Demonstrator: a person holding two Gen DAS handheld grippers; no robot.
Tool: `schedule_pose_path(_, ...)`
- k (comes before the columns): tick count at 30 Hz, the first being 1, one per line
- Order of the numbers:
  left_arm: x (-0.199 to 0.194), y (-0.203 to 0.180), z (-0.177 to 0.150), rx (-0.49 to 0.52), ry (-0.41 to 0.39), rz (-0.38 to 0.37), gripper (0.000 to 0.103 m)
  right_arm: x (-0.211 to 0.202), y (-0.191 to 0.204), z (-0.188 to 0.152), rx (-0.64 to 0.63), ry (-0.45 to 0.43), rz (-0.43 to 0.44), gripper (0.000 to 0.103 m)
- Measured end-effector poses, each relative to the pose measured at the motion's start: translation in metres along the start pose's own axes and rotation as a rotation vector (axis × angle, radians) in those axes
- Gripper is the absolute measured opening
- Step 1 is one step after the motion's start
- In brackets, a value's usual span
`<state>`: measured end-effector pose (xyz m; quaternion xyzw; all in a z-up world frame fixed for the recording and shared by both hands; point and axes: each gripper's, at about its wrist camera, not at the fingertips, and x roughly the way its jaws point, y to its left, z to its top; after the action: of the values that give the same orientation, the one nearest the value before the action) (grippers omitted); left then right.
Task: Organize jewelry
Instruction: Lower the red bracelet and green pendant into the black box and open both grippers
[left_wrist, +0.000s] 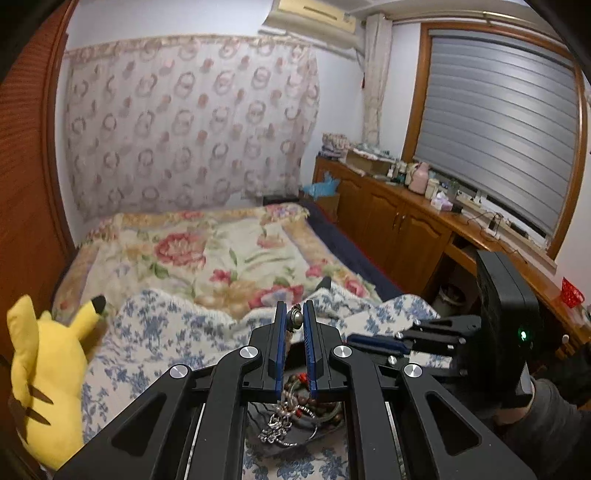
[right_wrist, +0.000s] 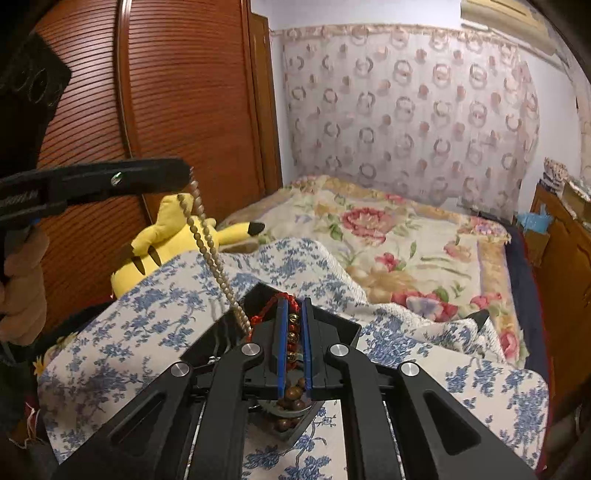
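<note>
In the left wrist view my left gripper (left_wrist: 294, 314) is shut on a small round metal piece of a pale beaded necklace (left_wrist: 294, 320). The right wrist view shows that necklace (right_wrist: 207, 240) hanging as a doubled strand from the left gripper (right_wrist: 186, 173) down into a black jewelry box (right_wrist: 332, 318). My right gripper (right_wrist: 293, 314) is shut on a red cord bracelet with gold beads (right_wrist: 293, 334) above the box. Brown wooden beads (right_wrist: 291, 395) lie under it. A tangle of silver chains and beads (left_wrist: 284, 421) lies below the left fingers. The right gripper (left_wrist: 356, 339) shows side-on.
The box sits on a blue-flowered white cloth (right_wrist: 147, 314) on a bed with a floral blanket (left_wrist: 221, 254). A yellow plush toy (left_wrist: 40, 373) lies at the left by a wooden wardrobe (right_wrist: 184, 92). Wooden cabinets (left_wrist: 399, 225) with clutter run along the right.
</note>
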<state>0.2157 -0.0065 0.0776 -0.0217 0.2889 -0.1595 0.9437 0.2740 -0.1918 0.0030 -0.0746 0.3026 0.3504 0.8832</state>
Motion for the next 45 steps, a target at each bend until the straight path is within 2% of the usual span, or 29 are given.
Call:
schedule_pose_path(10, 0.023, 0.012, -0.026, -0.021, 0.087, -0.006, 0.008, 0.041, -0.011, -0.003, 0.009, 0.064, 0.001, 0.008)
schedule_pose_path(17, 0.028, 0.011, -0.028, -0.020, 0.099, -0.017, 0.008, 0.052, -0.016, -0.002, 0.012, 0.081, -0.006, 0.008)
schedule_pose_path(33, 0.037, 0.009, 0.015, -0.012, 0.045, 0.003, 0.008, 0.050, -0.023, -0.009, 0.020, 0.080, -0.013, 0.008)
schedule_pose_path(45, 0.058, 0.008, 0.027, 0.024, 0.044, 0.060, 0.008, 0.049, -0.021, -0.016, 0.013, 0.087, -0.007, 0.013)
